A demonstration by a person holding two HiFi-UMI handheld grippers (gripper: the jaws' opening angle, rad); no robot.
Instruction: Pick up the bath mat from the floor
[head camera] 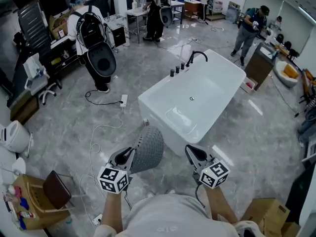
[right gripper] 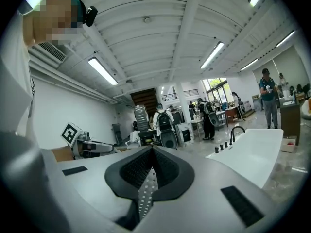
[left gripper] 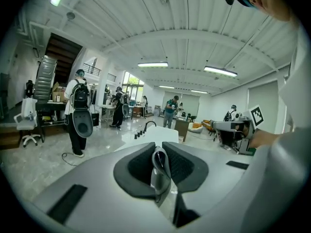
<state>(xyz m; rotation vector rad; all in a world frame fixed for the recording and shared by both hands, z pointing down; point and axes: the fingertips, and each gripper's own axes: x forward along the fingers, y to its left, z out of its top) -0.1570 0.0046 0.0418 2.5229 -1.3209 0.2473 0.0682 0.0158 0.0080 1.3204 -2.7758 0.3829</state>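
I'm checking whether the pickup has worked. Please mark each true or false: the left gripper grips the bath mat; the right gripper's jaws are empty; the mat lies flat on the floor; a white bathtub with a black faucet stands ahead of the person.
1. The left gripper grips the bath mat. True.
2. The right gripper has empty jaws. False: a dotted grey strip of the mat is pinched between them.
3. The mat lies flat on the floor. False: it hangs from the grippers, off the floor.
4. A white bathtub with a black faucet stands ahead of the person. True.
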